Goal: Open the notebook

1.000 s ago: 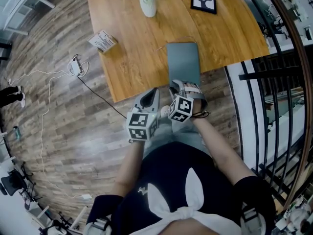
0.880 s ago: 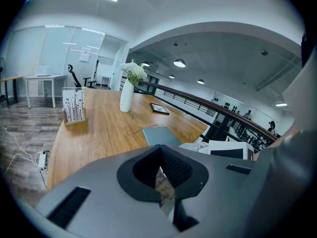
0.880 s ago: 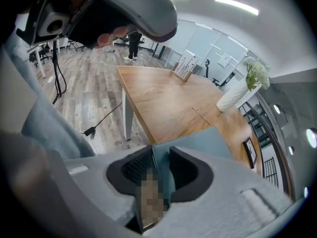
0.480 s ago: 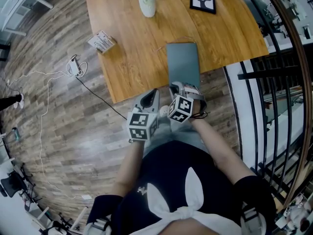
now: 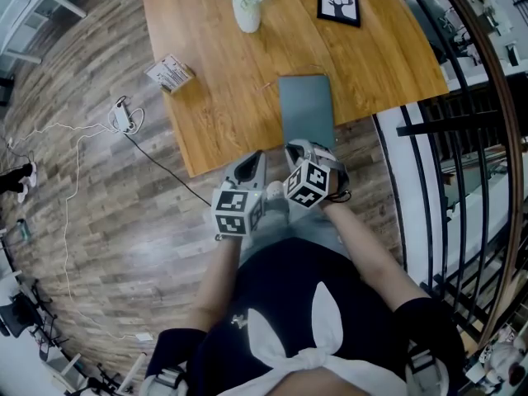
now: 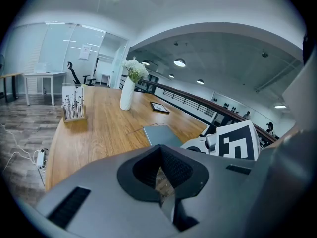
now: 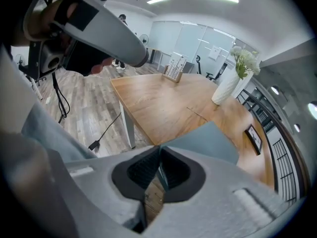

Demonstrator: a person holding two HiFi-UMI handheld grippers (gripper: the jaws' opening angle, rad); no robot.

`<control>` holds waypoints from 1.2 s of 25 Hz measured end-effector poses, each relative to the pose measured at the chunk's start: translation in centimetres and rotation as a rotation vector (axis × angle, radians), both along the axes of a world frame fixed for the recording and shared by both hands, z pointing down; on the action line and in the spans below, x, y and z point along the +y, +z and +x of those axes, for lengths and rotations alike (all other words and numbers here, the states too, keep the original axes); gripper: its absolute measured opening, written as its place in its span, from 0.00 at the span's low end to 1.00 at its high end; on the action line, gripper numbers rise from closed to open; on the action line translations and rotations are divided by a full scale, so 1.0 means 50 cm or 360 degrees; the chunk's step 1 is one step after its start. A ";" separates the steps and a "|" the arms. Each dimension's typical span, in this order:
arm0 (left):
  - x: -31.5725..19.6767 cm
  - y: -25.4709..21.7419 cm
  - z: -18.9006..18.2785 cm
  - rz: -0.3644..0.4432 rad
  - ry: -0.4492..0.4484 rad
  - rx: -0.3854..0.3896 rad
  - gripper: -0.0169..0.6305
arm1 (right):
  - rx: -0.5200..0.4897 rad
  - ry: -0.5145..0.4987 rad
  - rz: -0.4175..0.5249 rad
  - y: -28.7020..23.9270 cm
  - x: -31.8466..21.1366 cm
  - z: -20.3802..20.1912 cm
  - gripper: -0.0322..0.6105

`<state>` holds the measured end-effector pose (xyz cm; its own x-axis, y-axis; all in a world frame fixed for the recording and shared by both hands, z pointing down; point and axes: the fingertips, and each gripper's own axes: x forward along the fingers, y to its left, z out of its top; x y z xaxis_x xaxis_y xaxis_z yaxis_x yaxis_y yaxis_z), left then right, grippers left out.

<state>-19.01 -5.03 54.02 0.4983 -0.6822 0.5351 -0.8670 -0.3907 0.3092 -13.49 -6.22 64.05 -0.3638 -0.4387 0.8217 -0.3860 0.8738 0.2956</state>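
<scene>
A grey-green notebook (image 5: 307, 106) lies closed on the wooden table (image 5: 214, 97), its near end at the table's front edge. My right gripper (image 5: 295, 148) points down at that near end. In the right gripper view the notebook (image 7: 208, 140) runs in behind the jaw tips of that gripper (image 7: 159, 150); its jaws are closing, and a thin strip of cover shows between the pads. My left gripper (image 5: 257, 157) hangs just left of it, off the table edge and over the floor. In its own view the left gripper (image 6: 159, 150) is shut on nothing, with the notebook (image 6: 161, 134) ahead.
A white vase of flowers (image 5: 246, 7) and a framed deer picture (image 5: 339, 2) stand at the table's far side. A small card holder (image 5: 171, 73) sits at its left edge. A power strip with cable (image 5: 124, 114) lies on the floor. A black railing (image 5: 445, 122) runs along the right.
Both grippers stay by the table's near edge. The right one has rolled slightly. The notebook lies as before.
</scene>
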 end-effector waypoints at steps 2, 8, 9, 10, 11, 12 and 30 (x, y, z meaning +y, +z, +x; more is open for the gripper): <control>-0.002 0.003 -0.001 -0.0001 0.0007 0.0003 0.05 | -0.0016 0.0018 0.0001 -0.005 -0.003 0.001 0.07; -0.005 0.004 -0.004 -0.0009 0.0017 -0.0004 0.05 | -0.0094 0.0080 0.0014 -0.031 -0.004 0.003 0.07; -0.008 0.004 -0.003 -0.0002 0.0013 -0.0001 0.05 | -0.0113 0.0091 0.0017 -0.040 -0.005 0.004 0.07; -0.011 0.004 -0.001 0.0004 0.0010 0.0003 0.05 | -0.0132 0.0104 0.0018 -0.048 -0.004 0.006 0.07; -0.013 0.004 0.001 0.0006 0.0009 0.0006 0.05 | -0.0149 0.0116 0.0019 -0.056 -0.004 0.008 0.07; -0.014 0.004 0.005 0.0004 0.0009 0.0008 0.05 | -0.0165 0.0128 0.0020 -0.063 -0.003 0.011 0.07; 0.019 0.016 0.015 -0.0001 -0.0007 -0.0029 0.05 | -0.0437 0.0349 0.0152 -0.147 -0.012 0.066 0.07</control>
